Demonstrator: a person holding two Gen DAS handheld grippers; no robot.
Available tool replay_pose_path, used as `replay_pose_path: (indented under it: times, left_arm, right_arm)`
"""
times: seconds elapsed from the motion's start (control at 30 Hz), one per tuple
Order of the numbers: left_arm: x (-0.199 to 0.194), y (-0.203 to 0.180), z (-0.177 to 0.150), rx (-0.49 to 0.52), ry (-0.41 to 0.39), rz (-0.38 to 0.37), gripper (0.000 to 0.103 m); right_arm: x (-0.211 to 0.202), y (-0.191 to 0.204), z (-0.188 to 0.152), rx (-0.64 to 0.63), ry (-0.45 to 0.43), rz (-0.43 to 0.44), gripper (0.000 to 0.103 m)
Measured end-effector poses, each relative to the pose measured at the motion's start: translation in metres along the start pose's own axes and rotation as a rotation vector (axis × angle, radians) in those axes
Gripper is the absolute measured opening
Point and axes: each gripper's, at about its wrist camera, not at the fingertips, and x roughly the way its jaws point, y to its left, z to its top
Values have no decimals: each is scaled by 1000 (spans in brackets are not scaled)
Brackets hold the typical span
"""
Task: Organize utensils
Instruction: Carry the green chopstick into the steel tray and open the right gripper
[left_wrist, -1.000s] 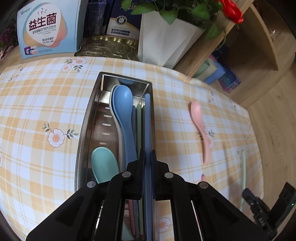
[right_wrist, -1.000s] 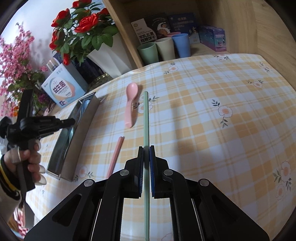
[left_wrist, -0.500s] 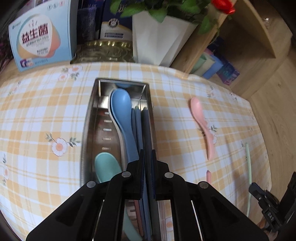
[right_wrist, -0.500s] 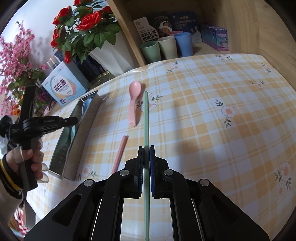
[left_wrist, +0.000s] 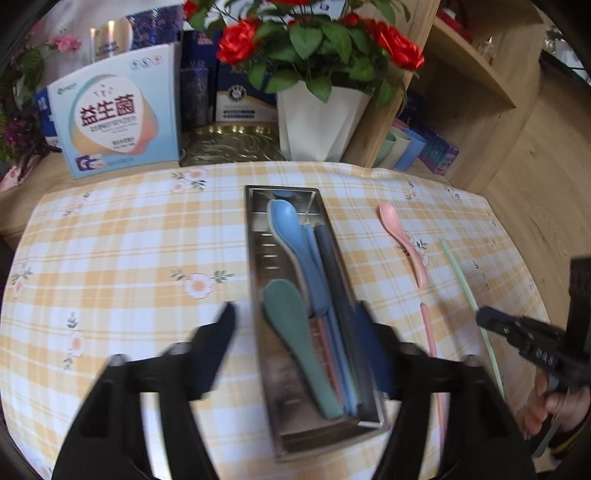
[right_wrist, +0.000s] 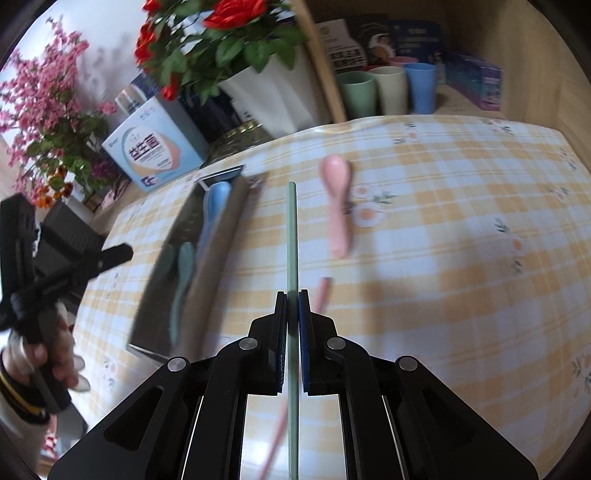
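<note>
Left gripper (left_wrist: 295, 317) has its jaws wide, having just been opening, with nothing pressed between them, straddling the near part of the steel tray (left_wrist: 284, 439) on the checked tablecloth (left_wrist: 129, 258). Inside that tray lie a blue spoon (left_wrist: 288, 225), a green spoon (left_wrist: 295, 332) and a dark chopstick (left_wrist: 332, 266) among other sticks. Over on the other side, the right gripper (right_wrist: 292, 295) is clamped tight on a pale green chopstick (right_wrist: 291, 229), which runs straight ahead between its pads. Out on the cloth, a pink spoon (right_wrist: 338, 199) and a pink chopstick (right_wrist: 323, 291) lie just beside it.
</note>
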Motion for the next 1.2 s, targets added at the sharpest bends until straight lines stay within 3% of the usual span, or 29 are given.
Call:
replay_pose_path:
  times: [0.07, 0.17, 0.33, 0.5, 0.73, 1.2]
  left_arm:
    - [-9, 7, -4, 0, -18, 12, 92]
    - [-19, 21, -10, -11, -30, 33, 97]
    - [-34, 46, -22, -39, -50, 73, 97]
    - [-44, 64, -33, -70, -58, 86, 97]
    - [-55, 74, -45, -76, -82, 74, 97]
    - [-56, 62, -47, -82, -122, 22, 97]
  right_arm:
    - [11, 17, 9, -3, 25, 15, 6]
    - [27, 39, 21, 5, 59, 30, 6]
    - [57, 75, 43, 46, 122, 63, 6]
    - [89, 98, 60, 95, 166, 29, 6]
    - [118, 100, 68, 152, 187, -49, 6]
    - [132, 92, 68, 207, 213, -43, 8]
